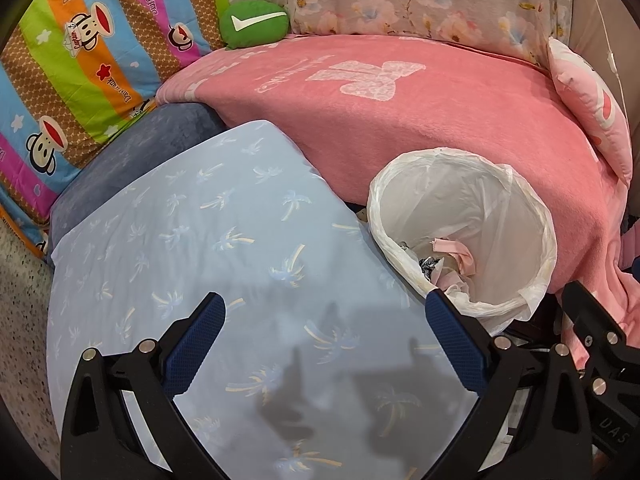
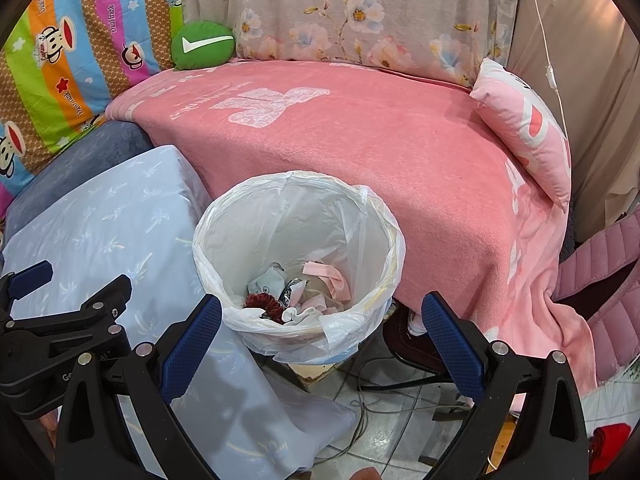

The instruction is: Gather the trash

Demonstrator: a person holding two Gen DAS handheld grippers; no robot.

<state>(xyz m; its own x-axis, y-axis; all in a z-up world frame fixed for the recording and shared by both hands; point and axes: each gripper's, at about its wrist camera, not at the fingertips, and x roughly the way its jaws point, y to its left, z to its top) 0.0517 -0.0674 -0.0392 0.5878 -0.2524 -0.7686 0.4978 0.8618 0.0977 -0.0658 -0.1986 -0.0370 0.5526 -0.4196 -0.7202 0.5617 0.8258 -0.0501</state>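
A round bin lined with a white plastic bag point(image 2: 298, 184) stands between the light blue cloth and the pink blanket. Inside lie pink paper scraps point(image 2: 328, 278), a crumpled grey wrapper point(image 2: 266, 280), a dark red fuzzy piece point(image 2: 262, 303) and white tissue. My right gripper point(image 2: 322, 322) hangs open just above the bin's near rim, nothing between its blue pads. My left gripper point(image 1: 326, 318) is open over the light blue cloth point(image 1: 200, 240), left of the bin point(image 1: 404, 168), and holds nothing. The left gripper point(image 2: 30, 278) also shows at the right wrist view's left edge.
A pink blanket point(image 2: 360, 140) covers the sofa seat behind the bin. A green cushion point(image 2: 202, 44), a pink pillow point(image 2: 528, 128) and a striped cartoon sheet point(image 1: 80, 60) lie around it. Cables point(image 2: 368, 396) run over the tiled floor below the bin. A pink padded jacket point(image 2: 608, 280) hangs at right.
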